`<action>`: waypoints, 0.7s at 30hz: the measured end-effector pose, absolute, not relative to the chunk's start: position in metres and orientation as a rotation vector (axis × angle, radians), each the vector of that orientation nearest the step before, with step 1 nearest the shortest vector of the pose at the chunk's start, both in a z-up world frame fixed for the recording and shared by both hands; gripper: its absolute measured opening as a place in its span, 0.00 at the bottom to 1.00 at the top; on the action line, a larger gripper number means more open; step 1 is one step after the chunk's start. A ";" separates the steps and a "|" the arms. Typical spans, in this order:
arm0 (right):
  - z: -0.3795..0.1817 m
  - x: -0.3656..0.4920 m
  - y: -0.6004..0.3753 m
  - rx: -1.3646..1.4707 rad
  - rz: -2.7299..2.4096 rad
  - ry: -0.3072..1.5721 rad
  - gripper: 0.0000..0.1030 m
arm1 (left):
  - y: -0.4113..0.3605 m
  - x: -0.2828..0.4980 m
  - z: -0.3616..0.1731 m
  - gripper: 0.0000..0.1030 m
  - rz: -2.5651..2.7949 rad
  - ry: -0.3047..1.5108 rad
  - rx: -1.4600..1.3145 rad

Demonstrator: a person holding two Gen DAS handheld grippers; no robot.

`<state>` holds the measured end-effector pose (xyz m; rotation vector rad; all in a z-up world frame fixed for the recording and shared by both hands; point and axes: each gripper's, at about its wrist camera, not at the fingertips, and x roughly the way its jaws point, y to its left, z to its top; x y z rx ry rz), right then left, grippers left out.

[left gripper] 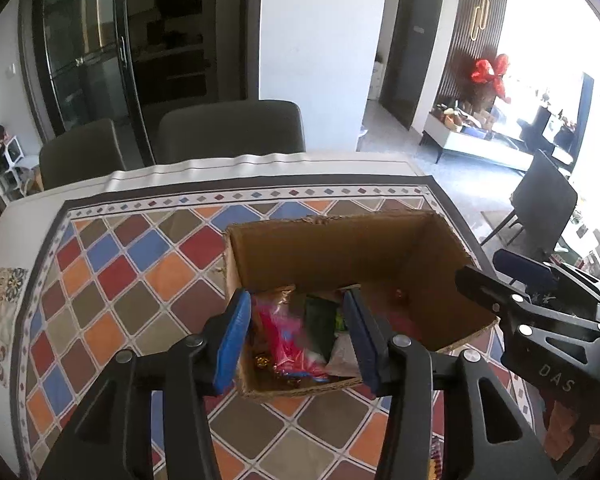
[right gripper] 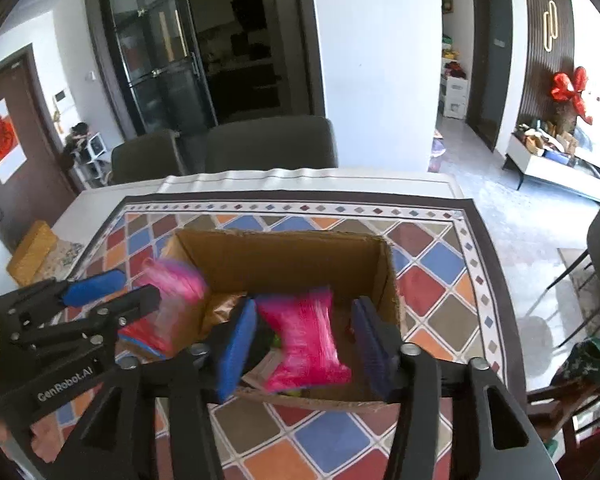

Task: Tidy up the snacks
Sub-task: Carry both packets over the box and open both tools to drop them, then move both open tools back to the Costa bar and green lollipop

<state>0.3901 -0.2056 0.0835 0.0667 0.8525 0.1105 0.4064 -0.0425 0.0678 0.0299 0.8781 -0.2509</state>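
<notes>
A home dining room: chairs (right gripper: 268, 144) at a counter (right gripper: 456, 184) with patterned cloth (left gripper: 120, 264), glass doors (left gripper: 84, 52), a sideboard (right gripper: 556, 168) with red decoration (right gripper: 572, 88).

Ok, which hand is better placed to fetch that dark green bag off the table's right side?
Right, probably. The dark green bag lies just right of the right gripper, whose jaws stand open over the cardboard box. The left gripper sits at the box's other end.
</notes>
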 end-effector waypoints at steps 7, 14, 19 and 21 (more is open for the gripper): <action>0.090 0.367 -0.207 0.067 0.124 0.832 0.52 | -0.044 0.376 0.080 0.52 -0.228 0.839 0.073; 0.095 0.340 -0.210 0.093 0.147 0.835 0.52 | -0.048 0.344 0.086 0.54 -0.248 0.819 0.086; 0.091 0.317 -0.211 0.103 0.159 0.849 0.52 | -0.050 0.324 0.078 0.54 -0.270 0.839 0.078; 0.088 0.311 -0.211 0.106 0.163 0.858 0.52 | -0.052 0.317 0.071 0.55 -0.280 0.858 0.075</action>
